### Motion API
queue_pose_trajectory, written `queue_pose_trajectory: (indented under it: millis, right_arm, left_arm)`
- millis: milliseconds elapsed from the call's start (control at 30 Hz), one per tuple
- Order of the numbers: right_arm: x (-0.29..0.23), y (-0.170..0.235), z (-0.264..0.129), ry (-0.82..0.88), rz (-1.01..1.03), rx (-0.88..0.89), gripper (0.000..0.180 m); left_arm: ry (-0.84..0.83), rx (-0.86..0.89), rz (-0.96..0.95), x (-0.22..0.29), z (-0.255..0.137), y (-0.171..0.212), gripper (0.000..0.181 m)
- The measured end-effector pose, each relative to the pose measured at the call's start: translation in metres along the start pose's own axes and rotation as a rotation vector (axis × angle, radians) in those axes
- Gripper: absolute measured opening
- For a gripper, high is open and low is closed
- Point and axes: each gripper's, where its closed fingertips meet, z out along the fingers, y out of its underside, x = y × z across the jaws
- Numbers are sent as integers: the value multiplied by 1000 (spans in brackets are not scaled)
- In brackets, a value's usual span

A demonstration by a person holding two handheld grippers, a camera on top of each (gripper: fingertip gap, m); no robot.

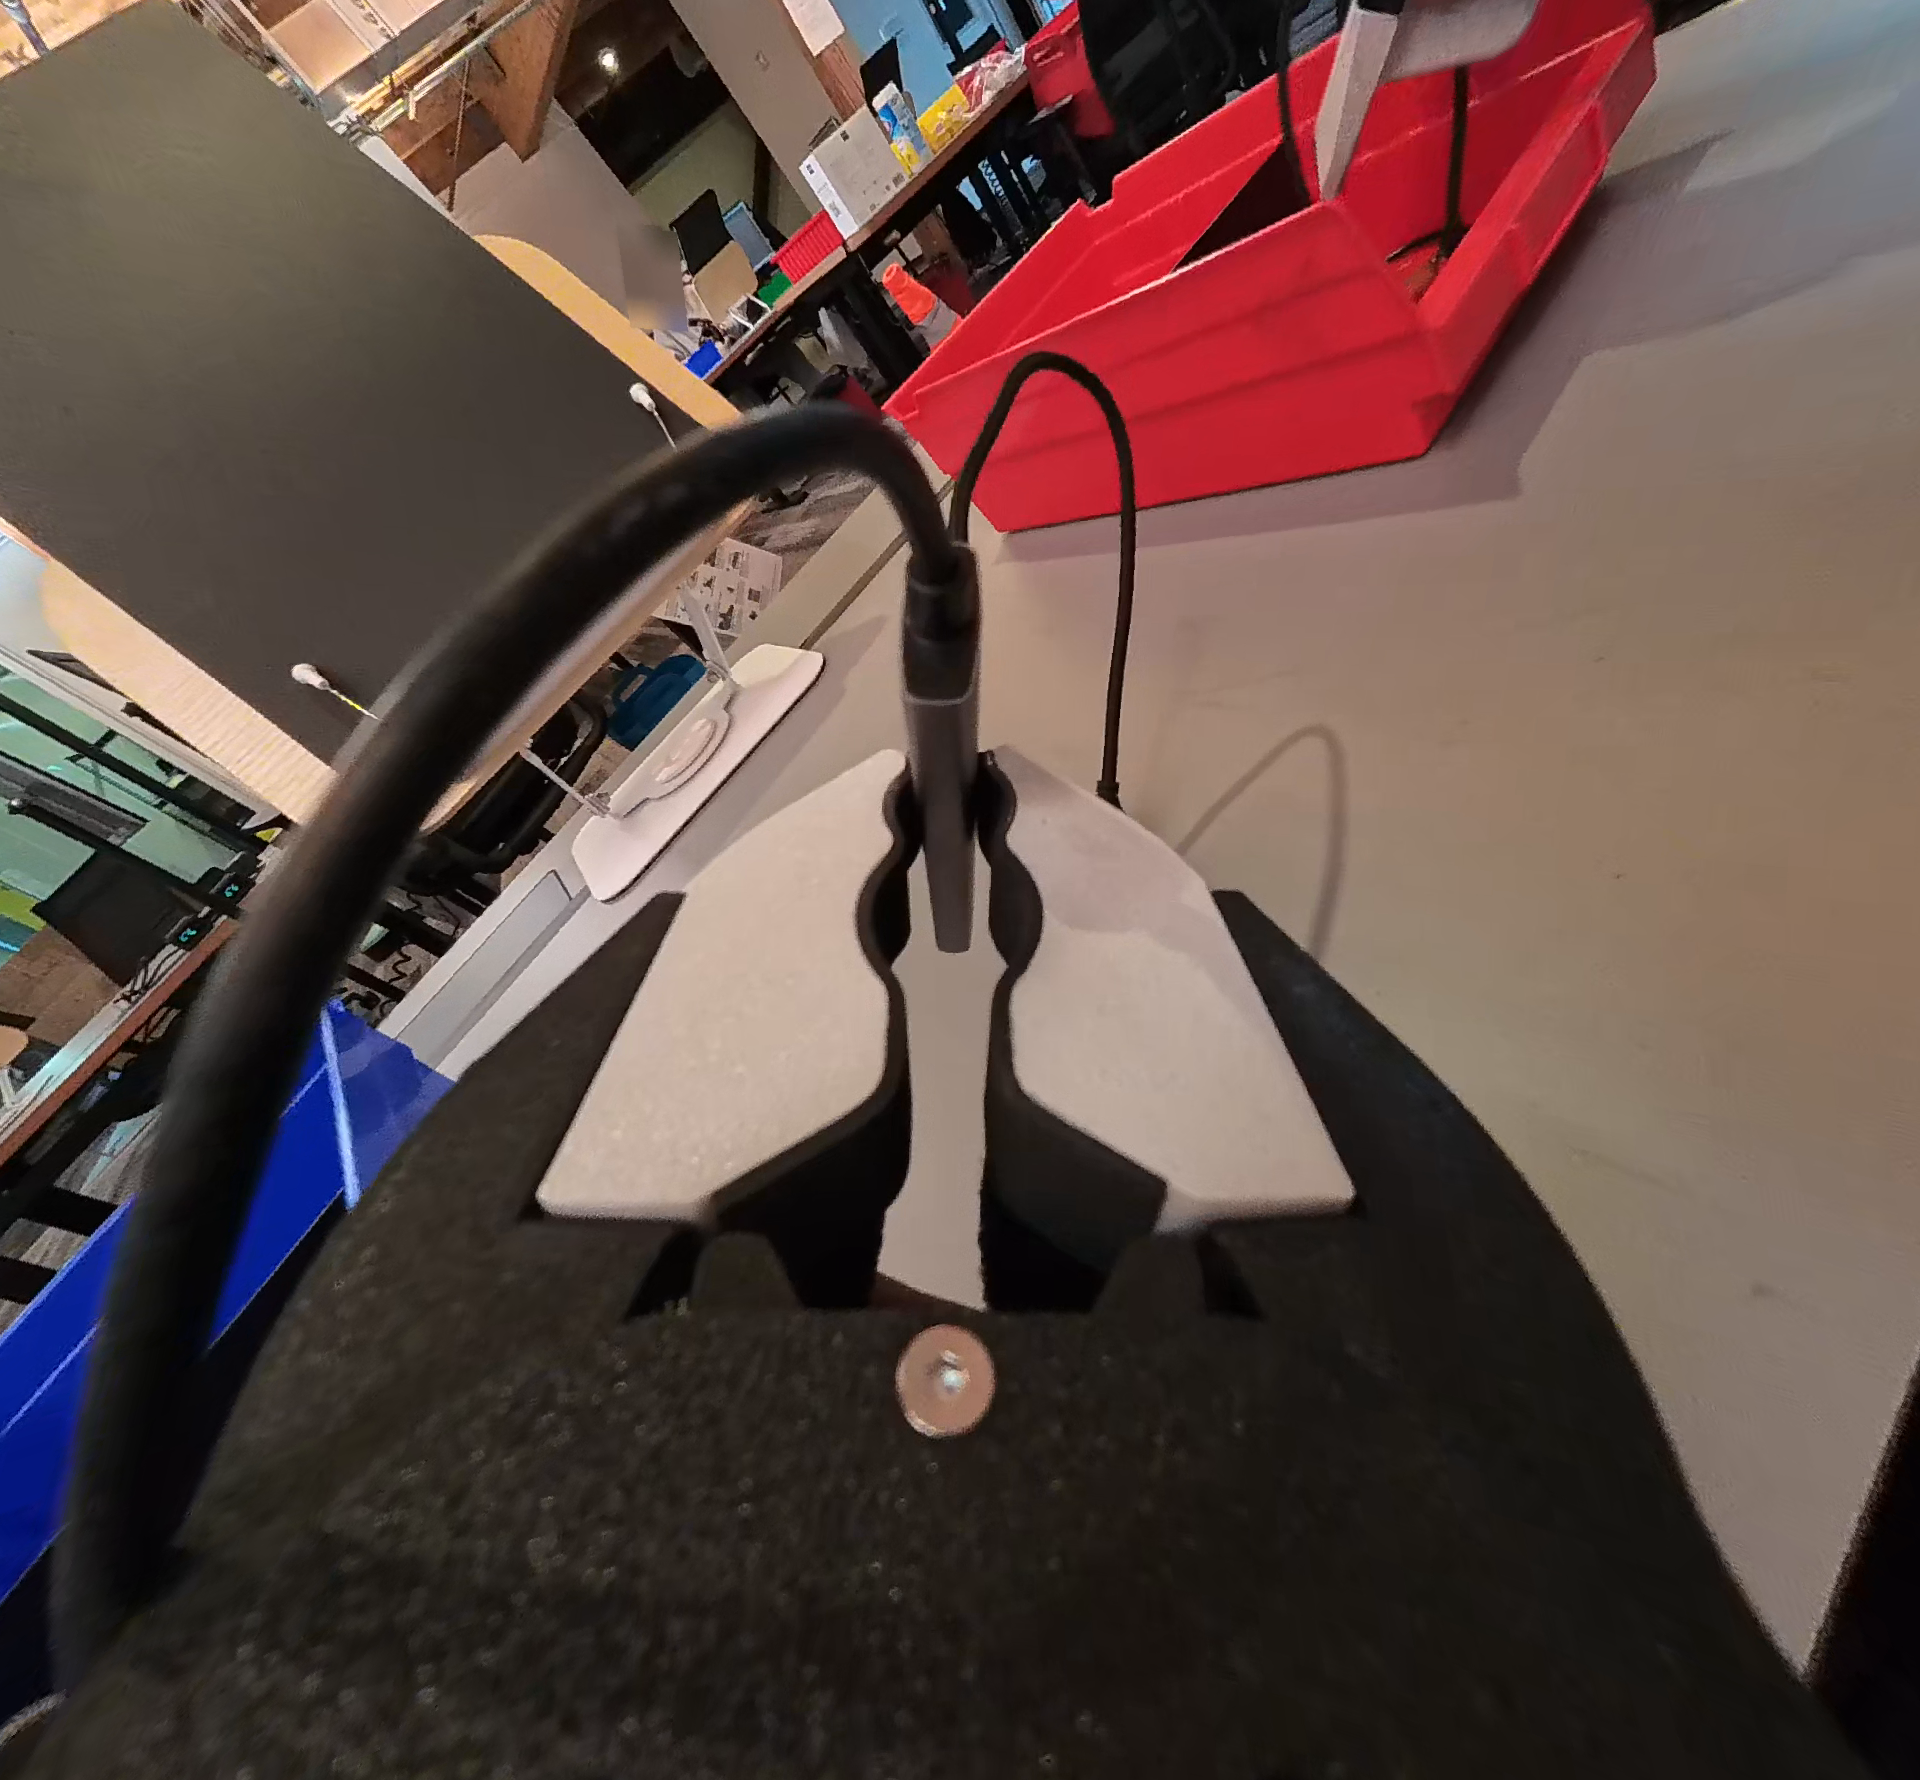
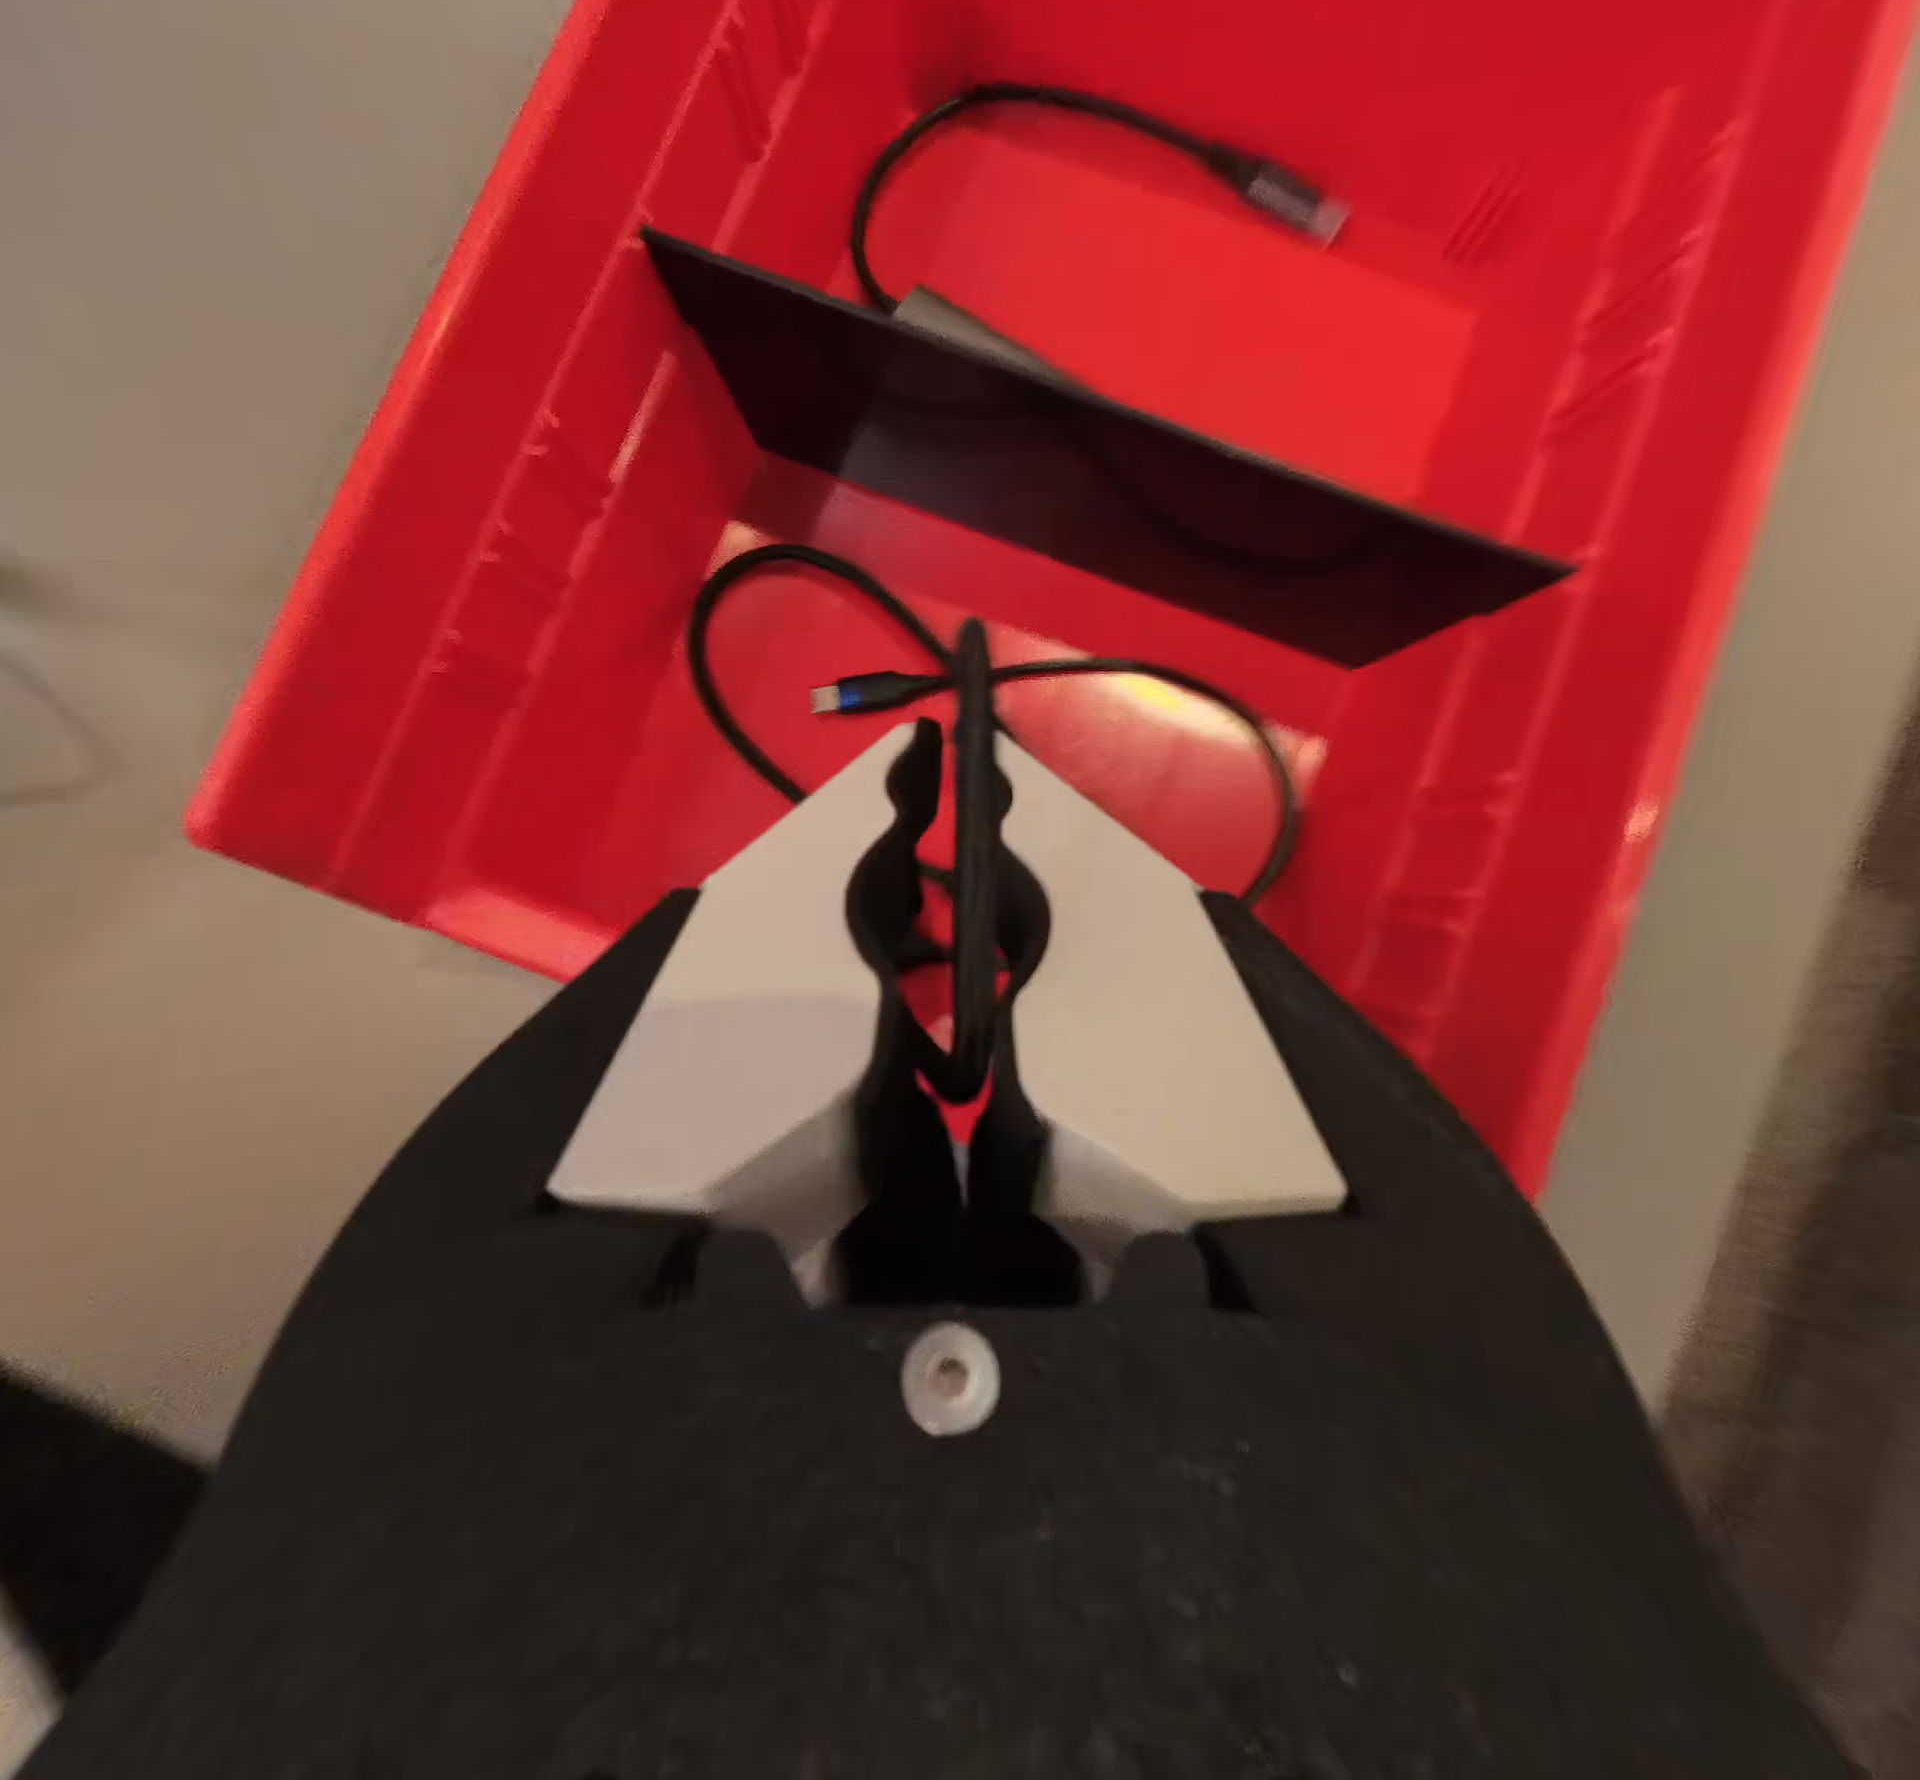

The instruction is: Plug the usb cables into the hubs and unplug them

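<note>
The left gripper [image 1: 945, 795] is pinched tight on a slim grey hub [image 1: 940, 774] held upright above the pale table [image 1: 1558, 795], its thin black lead [image 1: 1117, 525] arching down to the tabletop just beside it. The right gripper [image 2: 956, 774], over the red bin [image 2: 520, 587], has closed on a loop of black cable [image 2: 971, 795] whose blue-banded plug [image 2: 852, 696] hangs in the near compartment. A black divider [image 2: 1039, 442] crosses the bin; behind it lies another hub [image 2: 935, 312] with its lead.
</note>
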Motion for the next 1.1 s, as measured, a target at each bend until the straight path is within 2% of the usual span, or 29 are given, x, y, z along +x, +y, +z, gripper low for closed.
queue_pose_trajectory:
  millis: [33, 133, 233, 400, 500, 567, 633, 767, 833, 1000, 1100]
  right_arm:
    - [2, -8, -4, 53, -85, 31, 2]
    - [9, -27, -16, 261, -300, 69, 0]
    - [31, -45, -35, 541, -408, 80, 0]
    - [61, -61, -62, 745, -357, 165, 0]
    - [76, -52, -64, 821, -388, 96, 1]
    - [69, -31, -37, 726, -401, -25, 2]
    - [44, -7, -4, 532, -406, -120, 3]
    - [-19, 7, 33, 146, -286, -123, 6]
    - [-46, 7, 39, -47, -152, -121, 26]
    - [-57, -3, 21, -238, 48, -49, 54]
    - [-40, -1, 10, -148, -4, -50, 56]
  left_arm:
    - [-1, 0, 1, 0, 0, 0, 9]
    - [-3, 0, 1, -1, 0, 0, 9]
    - [-3, 1, 0, -1, -1, 0, 9]
    - [-6, 7, 4, -2, -2, -2, 9]
    - [-6, 7, 3, -2, -2, -2, 9]
    - [-3, 5, 1, -1, -1, -1, 9]
    - [1, 4, 3, 0, 0, -1, 10]
    - [2, 4, 11, 1, 0, -2, 9]
    - [3, 2, 11, 1, 0, -1, 10]
    - [5, 0, 3, 0, 0, 0, 9]
    - [11, 2, -4, 1, 1, 1, 10]
